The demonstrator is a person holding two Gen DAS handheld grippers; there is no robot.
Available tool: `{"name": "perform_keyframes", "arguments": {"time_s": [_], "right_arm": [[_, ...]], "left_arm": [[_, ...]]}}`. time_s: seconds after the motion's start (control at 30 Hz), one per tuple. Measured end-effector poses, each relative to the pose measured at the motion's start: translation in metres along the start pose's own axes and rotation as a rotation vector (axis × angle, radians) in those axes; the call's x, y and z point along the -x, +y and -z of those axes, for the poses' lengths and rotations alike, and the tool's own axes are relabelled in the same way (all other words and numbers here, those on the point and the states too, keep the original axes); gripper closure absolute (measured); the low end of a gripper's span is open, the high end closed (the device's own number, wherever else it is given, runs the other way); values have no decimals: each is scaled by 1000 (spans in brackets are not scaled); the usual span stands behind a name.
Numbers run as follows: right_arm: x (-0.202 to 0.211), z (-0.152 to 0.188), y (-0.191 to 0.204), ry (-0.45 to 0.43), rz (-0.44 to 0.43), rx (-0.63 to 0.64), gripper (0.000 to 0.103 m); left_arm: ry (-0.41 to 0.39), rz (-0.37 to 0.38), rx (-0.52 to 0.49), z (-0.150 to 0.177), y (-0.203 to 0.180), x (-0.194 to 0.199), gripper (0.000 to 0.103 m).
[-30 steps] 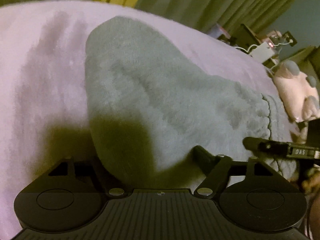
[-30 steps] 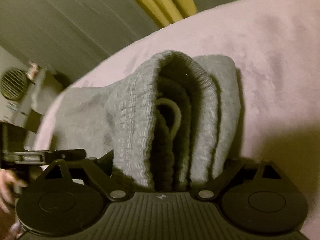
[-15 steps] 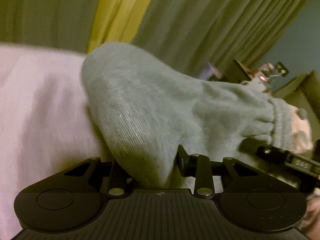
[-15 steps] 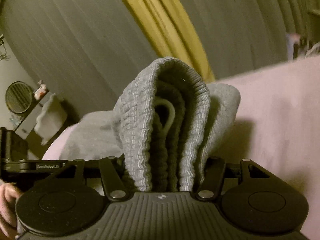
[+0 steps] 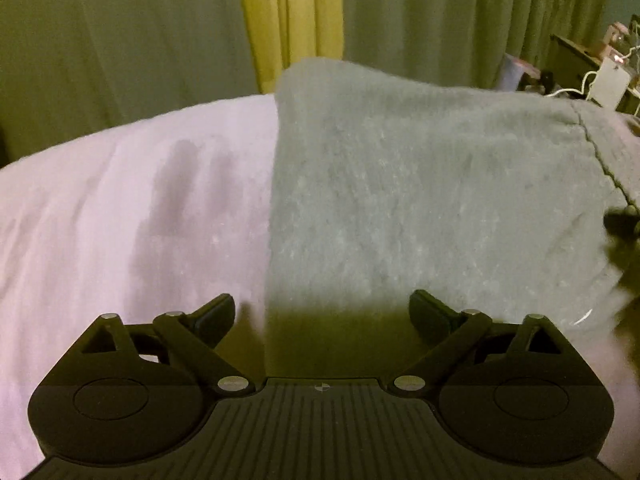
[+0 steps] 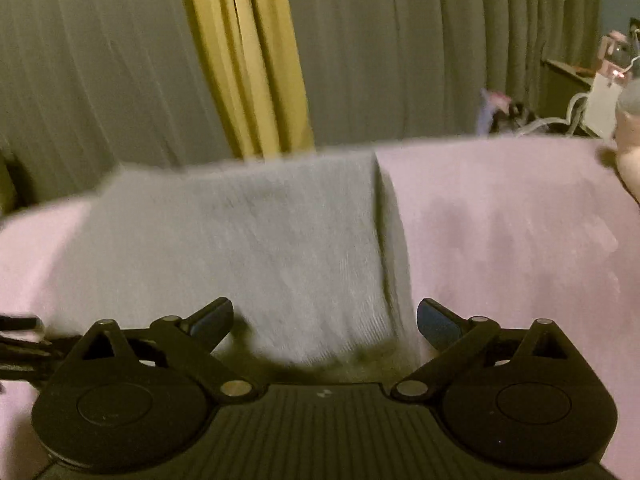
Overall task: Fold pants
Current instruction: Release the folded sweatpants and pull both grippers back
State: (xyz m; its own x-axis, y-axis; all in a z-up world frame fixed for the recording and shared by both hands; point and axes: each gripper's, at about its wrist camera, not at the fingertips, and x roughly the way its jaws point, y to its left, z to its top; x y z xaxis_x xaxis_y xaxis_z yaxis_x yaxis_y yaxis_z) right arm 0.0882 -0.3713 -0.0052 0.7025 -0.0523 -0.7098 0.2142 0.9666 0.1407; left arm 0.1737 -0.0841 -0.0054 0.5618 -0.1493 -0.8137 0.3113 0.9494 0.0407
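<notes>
The grey fleece pants lie folded flat on the pale pink blanket. In the left wrist view their left edge runs down the middle and they fill the right half. My left gripper hovers just short of their near edge, its jaws opening wide with nothing pressed between the pads. In the right wrist view the pants fill the centre-left, their right fold edge a dark seam. My right gripper is likewise opening wide over the near edge, gripping nothing. The other gripper's dark tip shows at each view's side.
Grey-green curtains with a yellow strip hang behind the bed. A cluttered side table with a white box and cables stands at the far right. A pale plush toy sits at the right edge of the blanket.
Both grippers let go of the bunched pants and drew back. The pants dropped from a raised fold to lie flat on the blanket, and both sets of jaws now stand wide apart.
</notes>
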Motion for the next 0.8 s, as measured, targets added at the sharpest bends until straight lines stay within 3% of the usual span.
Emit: {"name": "perform_keyframes", "arguments": {"time_s": [0.03, 0.1, 0.2, 0.37, 0.5, 0.57, 0.73, 0.8], "right_arm": [[-13, 5, 6, 52, 43, 18, 4], [-26, 11, 3, 93, 43, 3, 4], [-18, 7, 5, 81, 47, -60, 4], [19, 28, 8, -1, 59, -53, 4], [29, 54, 17, 30, 49, 9, 4], [38, 74, 16, 43, 49, 20, 4], [52, 106, 20, 63, 44, -53, 4], [49, 113, 25, 131, 74, -73, 4]], "left_arm": [[16, 4, 24, 0, 9, -1, 2], [71, 1, 110, -4, 24, -1, 2], [98, -47, 232, -2, 51, 5, 2], [105, -29, 295, 32, 70, 20, 1], [143, -85, 250, 63, 60, 24, 2], [101, -140, 176, 80, 41, 34, 2], [99, -136, 112, 105, 8, 53, 2], [97, -131, 113, 109, 1, 59, 2]]}}
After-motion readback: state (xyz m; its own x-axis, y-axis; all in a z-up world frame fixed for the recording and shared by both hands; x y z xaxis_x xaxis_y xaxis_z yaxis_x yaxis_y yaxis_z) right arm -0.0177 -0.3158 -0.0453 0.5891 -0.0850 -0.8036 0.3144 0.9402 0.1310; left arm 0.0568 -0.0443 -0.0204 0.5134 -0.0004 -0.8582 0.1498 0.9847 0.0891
